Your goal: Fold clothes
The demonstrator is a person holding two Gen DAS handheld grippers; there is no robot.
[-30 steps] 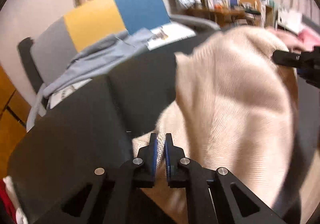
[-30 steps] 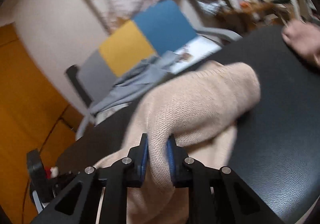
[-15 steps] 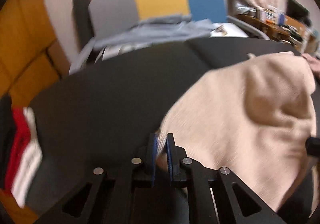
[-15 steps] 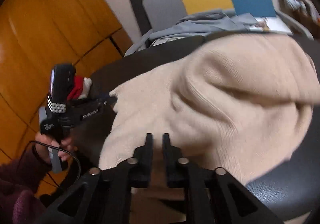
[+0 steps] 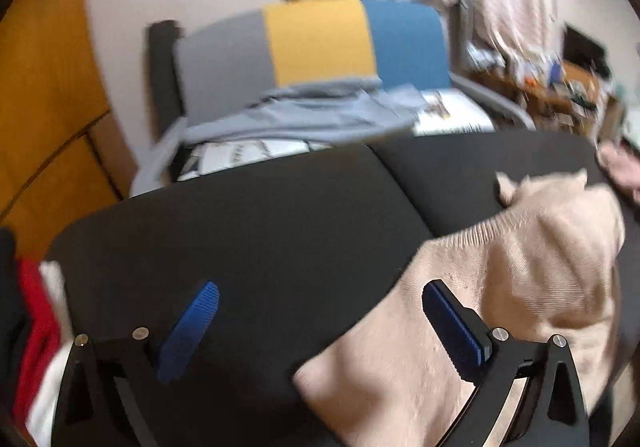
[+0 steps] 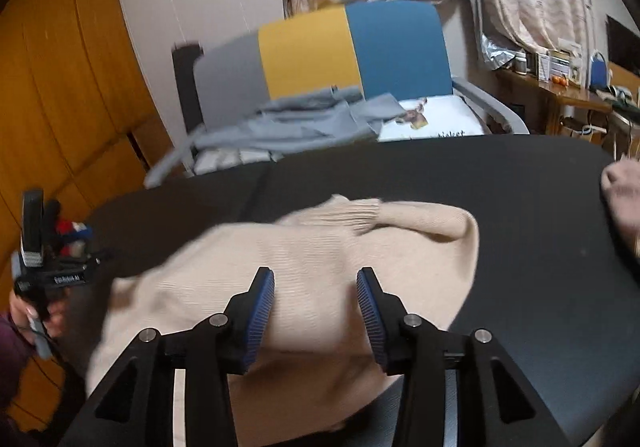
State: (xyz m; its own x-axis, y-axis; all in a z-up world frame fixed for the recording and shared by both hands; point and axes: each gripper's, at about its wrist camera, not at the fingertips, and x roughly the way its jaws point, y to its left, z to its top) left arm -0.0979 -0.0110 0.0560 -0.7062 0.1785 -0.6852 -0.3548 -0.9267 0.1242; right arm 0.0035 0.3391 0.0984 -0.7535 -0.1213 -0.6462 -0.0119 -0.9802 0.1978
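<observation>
Your left gripper [image 5: 320, 311] is spread wide, gripping nothing — its ridged blue pads [image 5: 190, 327] hover over the smooth black table [image 5: 260, 231] and the sweater's edge. Your right gripper [image 6: 316, 295] gapes too, empty, above the beige ribbed-knit sweater [image 6: 320, 259], which lies rumpled and folded over on the table's middle.
</observation>
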